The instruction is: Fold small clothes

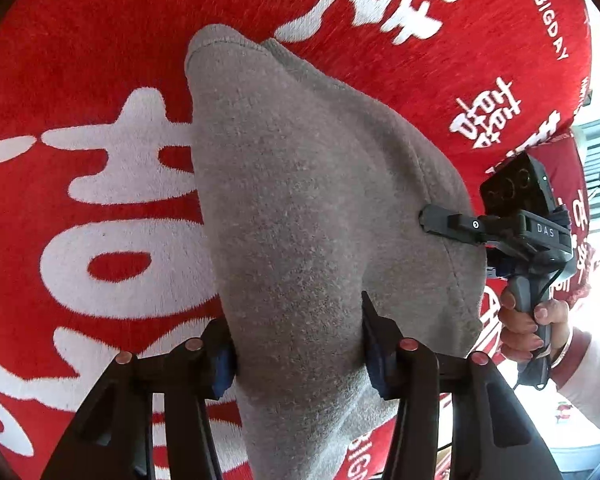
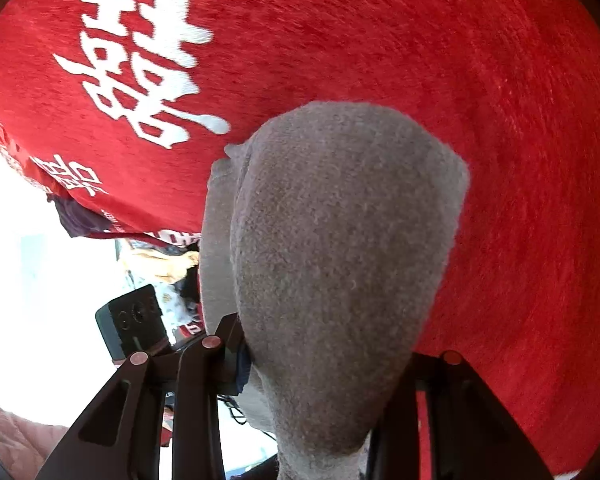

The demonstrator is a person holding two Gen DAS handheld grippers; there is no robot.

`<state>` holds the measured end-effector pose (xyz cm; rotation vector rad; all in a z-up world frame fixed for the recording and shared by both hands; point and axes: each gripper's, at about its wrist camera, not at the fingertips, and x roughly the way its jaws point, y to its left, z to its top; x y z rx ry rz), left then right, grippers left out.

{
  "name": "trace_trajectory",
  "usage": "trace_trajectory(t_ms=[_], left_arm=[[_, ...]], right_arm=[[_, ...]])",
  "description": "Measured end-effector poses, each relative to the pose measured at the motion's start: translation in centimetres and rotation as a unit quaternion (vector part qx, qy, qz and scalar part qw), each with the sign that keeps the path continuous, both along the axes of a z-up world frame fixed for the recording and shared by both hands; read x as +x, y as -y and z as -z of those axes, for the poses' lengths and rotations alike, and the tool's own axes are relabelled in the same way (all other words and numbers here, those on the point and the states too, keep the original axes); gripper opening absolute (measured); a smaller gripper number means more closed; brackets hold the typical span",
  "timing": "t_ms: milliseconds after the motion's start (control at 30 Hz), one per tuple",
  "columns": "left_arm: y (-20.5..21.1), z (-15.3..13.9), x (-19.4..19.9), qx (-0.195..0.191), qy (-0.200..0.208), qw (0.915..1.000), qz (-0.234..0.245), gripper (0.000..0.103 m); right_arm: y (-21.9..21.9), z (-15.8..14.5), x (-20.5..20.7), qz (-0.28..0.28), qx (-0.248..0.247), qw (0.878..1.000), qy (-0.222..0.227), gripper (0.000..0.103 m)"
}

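Honestly, this grey sock [image 1: 300, 208] is light, soft and floppy; both grippers, left [image 1: 300, 356] and right [image 2: 324, 364], have jaws clamped on it, right one near 3 o'clock, above the red cloth [image 1: 80, 60].

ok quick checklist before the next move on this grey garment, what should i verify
1. Left tool grips the grey garment: ok, cloth is bunched and pressed between its fingers.
2. Right tool grips the garment: ok, fabric fills the gap between its fingers; from the left wrist view its tip sits on the garment's edge.
3. Garment lifted off the red cloth: cannot tell, the far end may be touching it.
4. Landing area on the red cloth free of other items: ok in both views.
5. Garment flat between the tools: not ok, it bulges and sags.
6. Hand firm on the right tool's handle: ok.
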<state>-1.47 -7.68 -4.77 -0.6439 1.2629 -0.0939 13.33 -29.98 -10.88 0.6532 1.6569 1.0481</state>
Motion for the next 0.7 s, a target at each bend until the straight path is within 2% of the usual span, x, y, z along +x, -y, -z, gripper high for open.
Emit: trace_trajectory(t_ms=[233, 400, 700], left_arm=[[-1.7, -2.1, -3.0, -0.024, 0.013, 0.9996, -0.006, 0.052], [-3.2, -3.4, -6.8, -0.02, 0.014, 0.9997, -0.001, 0.052], [-7.5, -3.4, -14.6, -0.006, -0.008, 0.9997, -0.024, 0.053]], right_arm=[[-0.4, -2.0, -2.3, 0.008, 0.011, 1.0, -0.02, 0.037], [-1.9, -3.7, -5.3, -0.01, 0.014, 1.0, -0.022, 0.037], [-6.7, -3.4, -11.8, -0.03, 0.02, 0.998, -0.042, 0.037]])
